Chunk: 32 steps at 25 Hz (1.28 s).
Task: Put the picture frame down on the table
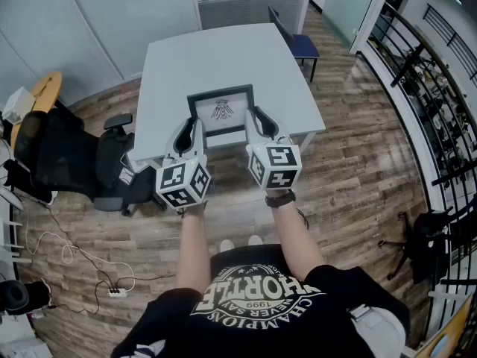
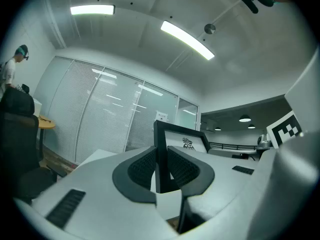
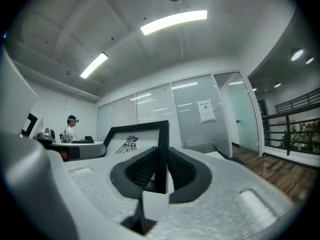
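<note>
The picture frame [image 1: 221, 110] is black-edged, with a white mat and a small dark bird emblem. It is held over the near edge of the grey table [image 1: 223, 58]. My left gripper [image 1: 191, 130] is shut on the frame's left side bar [image 2: 161, 154]. My right gripper [image 1: 253, 124] is shut on its right side bar [image 3: 162, 154]. In both gripper views the black edge stands pinched between the dark ribbed pads [image 2: 182, 170] [image 3: 142, 171], with the emblem [image 2: 188, 143] [image 3: 128, 144] showing behind. Whether the frame touches the tabletop I cannot tell.
A black office chair [image 1: 71, 159] stands left of the table, and a blue chair [image 1: 297, 42] at its far right corner. Black railing [image 1: 432, 88] runs along the right. Cables and a power strip [image 1: 112, 291] lie on the wood floor. A person [image 3: 70, 129] stands far off.
</note>
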Each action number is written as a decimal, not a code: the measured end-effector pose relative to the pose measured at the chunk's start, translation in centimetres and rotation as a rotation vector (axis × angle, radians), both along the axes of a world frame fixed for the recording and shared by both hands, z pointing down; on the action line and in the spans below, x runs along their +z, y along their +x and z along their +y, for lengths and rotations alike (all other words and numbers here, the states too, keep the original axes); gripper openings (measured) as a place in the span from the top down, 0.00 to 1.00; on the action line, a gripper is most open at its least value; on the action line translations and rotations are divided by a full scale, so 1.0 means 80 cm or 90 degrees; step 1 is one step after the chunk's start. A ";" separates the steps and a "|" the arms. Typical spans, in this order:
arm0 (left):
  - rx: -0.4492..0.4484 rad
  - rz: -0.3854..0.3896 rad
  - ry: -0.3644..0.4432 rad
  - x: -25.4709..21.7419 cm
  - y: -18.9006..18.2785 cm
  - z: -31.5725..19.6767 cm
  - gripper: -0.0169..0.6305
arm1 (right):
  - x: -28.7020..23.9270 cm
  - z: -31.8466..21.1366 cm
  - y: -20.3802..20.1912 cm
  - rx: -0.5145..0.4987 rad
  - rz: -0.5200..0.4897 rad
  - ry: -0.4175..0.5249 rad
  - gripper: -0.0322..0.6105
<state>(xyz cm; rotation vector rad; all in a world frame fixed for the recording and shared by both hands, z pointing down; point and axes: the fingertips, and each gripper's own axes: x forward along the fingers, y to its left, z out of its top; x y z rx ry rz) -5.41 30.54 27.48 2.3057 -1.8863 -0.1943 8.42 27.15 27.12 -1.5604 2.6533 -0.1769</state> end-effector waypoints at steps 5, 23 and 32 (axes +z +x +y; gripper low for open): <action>-0.013 0.005 0.012 -0.001 0.038 0.015 0.86 | 0.000 0.011 0.037 -0.002 -0.001 0.006 0.85; -0.032 0.030 0.015 0.024 0.052 -0.007 0.86 | 0.029 -0.007 0.056 -0.016 -0.017 -0.004 0.85; -0.002 0.029 0.051 0.010 0.036 -0.152 0.86 | 0.015 -0.146 0.041 0.013 -0.031 0.009 0.84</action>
